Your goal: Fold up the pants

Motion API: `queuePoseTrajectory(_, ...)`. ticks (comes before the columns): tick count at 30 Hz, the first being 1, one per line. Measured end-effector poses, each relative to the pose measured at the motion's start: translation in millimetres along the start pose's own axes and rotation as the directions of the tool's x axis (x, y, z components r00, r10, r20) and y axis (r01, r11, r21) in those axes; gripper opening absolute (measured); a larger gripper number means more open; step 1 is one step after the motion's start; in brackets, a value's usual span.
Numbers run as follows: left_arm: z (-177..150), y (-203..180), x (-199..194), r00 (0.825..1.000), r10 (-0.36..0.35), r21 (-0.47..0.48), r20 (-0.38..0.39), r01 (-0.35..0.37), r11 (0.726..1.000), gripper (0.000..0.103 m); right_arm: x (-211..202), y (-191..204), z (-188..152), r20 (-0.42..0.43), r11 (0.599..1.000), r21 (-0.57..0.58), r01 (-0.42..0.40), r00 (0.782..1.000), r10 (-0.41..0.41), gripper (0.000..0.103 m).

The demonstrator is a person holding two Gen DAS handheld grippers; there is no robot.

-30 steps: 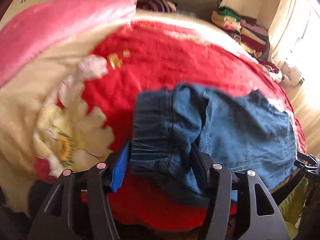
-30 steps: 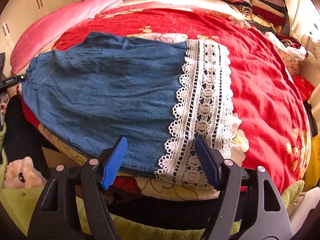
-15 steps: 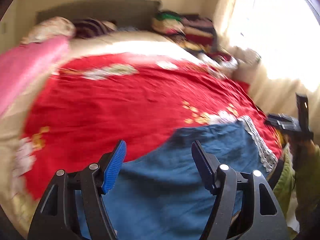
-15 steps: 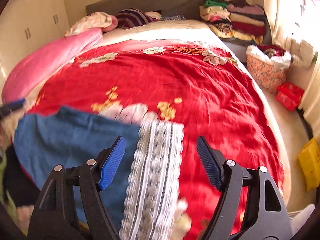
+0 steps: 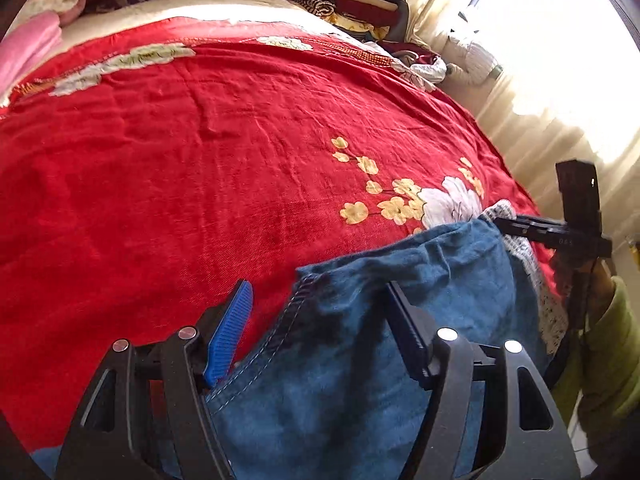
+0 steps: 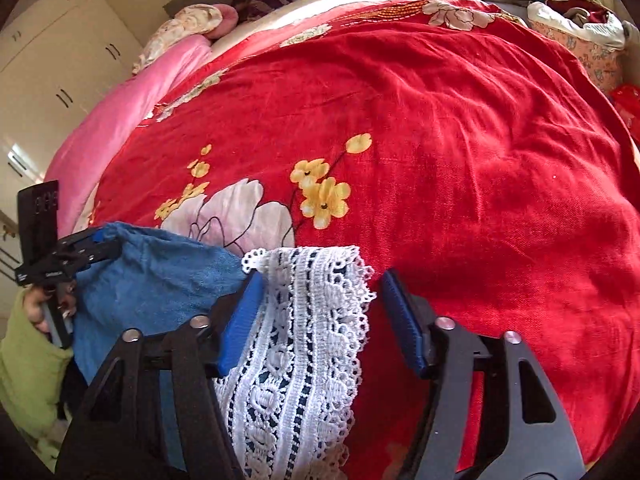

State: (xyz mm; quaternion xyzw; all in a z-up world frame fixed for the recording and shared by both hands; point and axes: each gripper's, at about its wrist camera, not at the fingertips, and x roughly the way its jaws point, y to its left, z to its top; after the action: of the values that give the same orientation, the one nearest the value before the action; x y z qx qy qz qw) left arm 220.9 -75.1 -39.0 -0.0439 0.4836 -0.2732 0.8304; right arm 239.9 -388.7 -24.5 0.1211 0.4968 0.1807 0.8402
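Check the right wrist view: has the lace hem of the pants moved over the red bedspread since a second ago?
Yes. The lace hem has been drawn toward the near edge of the red bedspread, uncovering its yellow flowers.

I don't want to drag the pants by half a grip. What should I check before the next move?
1. Denim edge between the left gripper fingers: ok.
2. Left pads pressing the pants: not ok, jaws closing with a gap.
3. Lace trim between the right gripper fingers: ok.
4. Right pads clamped on lace: not ok, closing, a gap on one side.
5. Red bedspread ahead free of other items: ok.
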Motion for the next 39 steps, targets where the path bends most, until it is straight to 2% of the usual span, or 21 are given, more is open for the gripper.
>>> queuePoseTrajectory(1, 0.2, 0.9, 0.8, 1.0, -0.018, -0.017, 0.009, 0.019, 1.0, 0.049, -0.5, 2.3, -1.9, 0.005, 1.0, -0.01, -0.011, 1.0, 0.011, 0.03)
queuePoseTrajectory(2, 0.8, 1.1, 1.1, 0.999, -0.031, -0.028, 0.016, 0.031, 0.999, 0.039, -2.1, 2.7, -3.0, 0.011, 1.0, -0.02, -0.019, 1.0, 0.019, 0.026)
queuePoseTrajectory(3, 0.5, 0.9, 0.0, 0.999, -0.048, -0.038, 0.025, 0.049, 0.998, 0.019, -3.3, 6.3, -5.7, 0.018, 0.999, -0.036, -0.032, 0.999, 0.033, 0.02)
queuePoseTrajectory(4, -0.5, -1.3, -0.9, 0.998, -0.064, -0.039, 0.028, 0.065, 0.997, 0.009, -6.2, 6.9, -7.4, 0.027, 0.998, -0.044, -0.035, 0.999, 0.037, 0.019)
queuePoseTrajectory(7, -0.4, -11.2, -8.0, 0.998, -0.044, -0.008, 0.042, 0.044, 0.999, 0.005, -17.6, 9.9, -7.4, 0.082, 0.997, -0.051, -0.053, 0.995, 0.057, 0.015)
queuePoseTrajectory(10, 12.8, -19.3, -23.4, 0.995, -0.015, 0.018, 0.101, 0.013, 1.0, 0.004, -34.8, 15.8, 3.4, 0.151, 0.996, -0.079, -0.04, 0.987, 0.051, 0.014)
queuePoseTrajectory(14, 39.4, -28.8, -25.0, 0.992, 0.038, 0.062, 0.122, -0.045, 0.997, 0.004, -43.6, 19.9, 31.7, 0.199, 0.993, -0.116, 0.007, 0.98, 0.016, 0.014)
queuePoseTrajectory(17, 54.3, -31.3, -14.2, 0.989, 0.081, 0.069, 0.122, -0.09, 0.994, 0.004, -37.2, 8.7, 53.2, 0.191, 0.996, -0.09, 0.024, 0.982, -0.007, 0.014)
queuePoseTrajectory(20, 56.9, -24.0, 7.4, 0.99, 0.117, 0.041, 0.082, -0.121, 0.992, 0.005, -13.9, 6.1, 60.8, 0.134, 0.989, -0.109, 0.096, 0.988, -0.081, 0.016)
queuePoseTrajectory(22, 52.9, -19.2, 24.9, 0.988, 0.146, 0.032, 0.049, -0.148, 0.989, 0.008, 6.8, 4.0, 59.1, 0.081, 0.979, -0.129, 0.155, 0.986, -0.145, 0.02)
queuePoseTrajectory(24, 47.7, -14.4, 36.9, 0.986, 0.163, 0.022, 0.032, -0.164, 0.986, 0.013, 14.9, -0.4, 55.2, 0.076, 0.978, -0.124, 0.17, 0.984, -0.161, 0.022)
queuePoseTrajectory(26, 43.1, -9.5, 41.9, 0.987, 0.158, 0.007, 0.038, -0.158, 0.987, 0.014, 14.8, -7.6, 54.1, 0.083, 0.981, -0.088, 0.171, 0.983, -0.163, 0.031)
queuePoseTrajectory(27, 42.4, -8.1, 41.2, 0.987, 0.153, 0.001, 0.046, -0.153, 0.988, 0.014, 11.9, -9.7, 53.9, 0.089, 0.982, -0.075, 0.175, 0.982, -0.168, 0.039)
queuePoseTrajectory(28, 42.2, -7.4, 38.1, 0.987, 0.153, -0.002, 0.053, -0.153, 0.988, 0.018, 5.8, -11.7, 53.3, 0.102, 0.979, -0.06, 0.195, 0.977, -0.188, 0.043)
queuePoseTrajectory(29, 41.3, -8.3, 34.7, 0.985, 0.162, -0.002, 0.059, -0.162, 0.987, 0.021, -1.3, -12.2, 51.7, 0.116, 0.975, -0.048, 0.215, 0.971, -0.209, 0.044)
queuePoseTrajectory(31, 38.8, -12.6, 21.3, 0.979, 0.189, 0.008, 0.08, -0.19, 0.982, 0.037, -20.1, -10.9, 46.3, 0.154, 0.973, -0.04, 0.226, 0.964, -0.217, 0.045)
queuePoseTrajectory(35, 26.3, -21.2, -11.9, 0.971, 0.192, 0.01, 0.143, -0.195, 0.981, 0.045, -62.1, -9.0, 22.1, 0.207, 0.987, 0.013, 0.161, 0.965, -0.16, 0.046)
queuePoseTrajectory(36, 21.9, -22.8, -17.6, 0.97, 0.191, 0.008, 0.151, -0.194, 0.981, 0.05, -67.9, -7.1, 16.2, 0.211, 0.988, 0.019, 0.151, 0.966, -0.151, 0.046)
queuePoseTrajectory(39, 4.0, -28.0, -35.0, 0.974, 0.156, 0.0, 0.163, -0.158, 0.987, 0.051, -84.2, 1.9, -4.9, 0.213, 0.99, 0.015, 0.142, 0.967, -0.142, 0.047)
